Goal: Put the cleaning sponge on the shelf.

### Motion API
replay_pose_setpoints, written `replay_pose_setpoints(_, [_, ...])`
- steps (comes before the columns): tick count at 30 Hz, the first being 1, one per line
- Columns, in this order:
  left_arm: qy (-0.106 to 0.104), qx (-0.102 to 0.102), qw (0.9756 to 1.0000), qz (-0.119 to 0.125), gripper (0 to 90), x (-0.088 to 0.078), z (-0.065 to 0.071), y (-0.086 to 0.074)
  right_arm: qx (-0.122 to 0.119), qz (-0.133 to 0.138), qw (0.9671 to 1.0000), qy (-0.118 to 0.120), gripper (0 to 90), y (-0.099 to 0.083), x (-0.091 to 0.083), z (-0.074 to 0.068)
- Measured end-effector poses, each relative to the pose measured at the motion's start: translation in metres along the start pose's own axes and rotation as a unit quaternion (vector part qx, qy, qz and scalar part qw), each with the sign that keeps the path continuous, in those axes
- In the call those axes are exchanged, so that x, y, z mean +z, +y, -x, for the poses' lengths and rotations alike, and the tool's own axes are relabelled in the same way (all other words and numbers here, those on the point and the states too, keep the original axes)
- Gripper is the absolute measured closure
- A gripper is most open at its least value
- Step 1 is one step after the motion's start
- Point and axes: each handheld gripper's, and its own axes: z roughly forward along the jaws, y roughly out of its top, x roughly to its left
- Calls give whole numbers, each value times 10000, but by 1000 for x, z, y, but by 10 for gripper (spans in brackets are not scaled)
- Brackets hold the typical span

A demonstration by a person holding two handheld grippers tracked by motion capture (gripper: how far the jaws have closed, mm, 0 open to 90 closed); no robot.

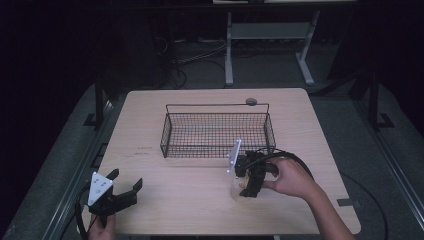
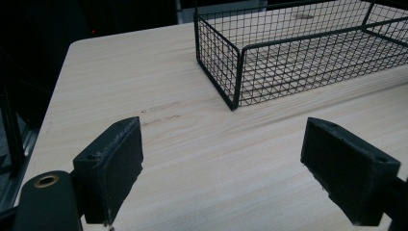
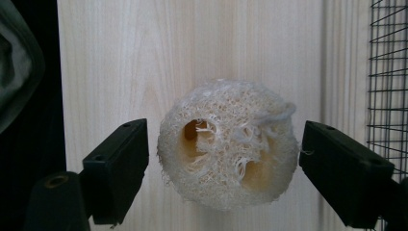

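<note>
The loofah slice [image 3: 226, 144], mid-frame between the wide-open, empty right gripper [image 3: 223, 163], looks light, springy: pinch its rim

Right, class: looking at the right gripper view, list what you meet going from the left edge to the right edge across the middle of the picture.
Dark area off the table's edge → left jaw → loofah slice lying on the table → right jaw → wire basket.

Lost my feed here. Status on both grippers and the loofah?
Left gripper open, nothing between jaws. Right gripper open, jaws either side of loofah slice, not touching. Wire basket just beyond, looks empty.
</note>
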Motion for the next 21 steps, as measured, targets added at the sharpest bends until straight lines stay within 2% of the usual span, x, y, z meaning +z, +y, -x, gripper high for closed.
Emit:
replay_pose_setpoints(6, [-11, 3, 10000, -5, 141, 1, 0, 0, -58, -116, 9998, 141, 286, 0, 2, 0])
replay_pose_setpoints(14, [-32, 4, 10000, -13, 140, 1, 0, 0, -42, -71, 9997, 230, 293, 1, -2, 3])
replay_pose_setpoints(21, [-27, -1, 10000, -4, 140, 1, 0, 0, -170, -21, 9995, 249, 293, 14, -11, 2])
